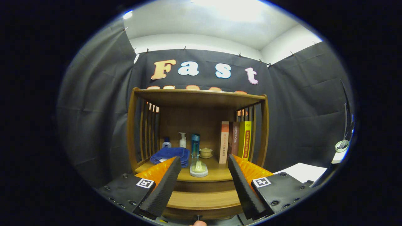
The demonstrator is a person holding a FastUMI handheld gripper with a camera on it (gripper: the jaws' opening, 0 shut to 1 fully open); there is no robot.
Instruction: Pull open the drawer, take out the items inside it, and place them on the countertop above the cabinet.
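Facing the wooden cabinet [198,131] head on, the gripper [201,185] hangs with its fingers spread wide and nothing between them, and the drawer [204,201] sits closed just ahead of them under the countertop [216,172], its small knob [198,217] low between the fingertips. Up on that countertop a folded blue towel [170,155] lies at the left edge, a pale sponge [198,169] rests near the front edge, bottles [182,140] and a lidded bowl [206,152] stand toward the back, and three books [235,141] stand upright at the right edge.
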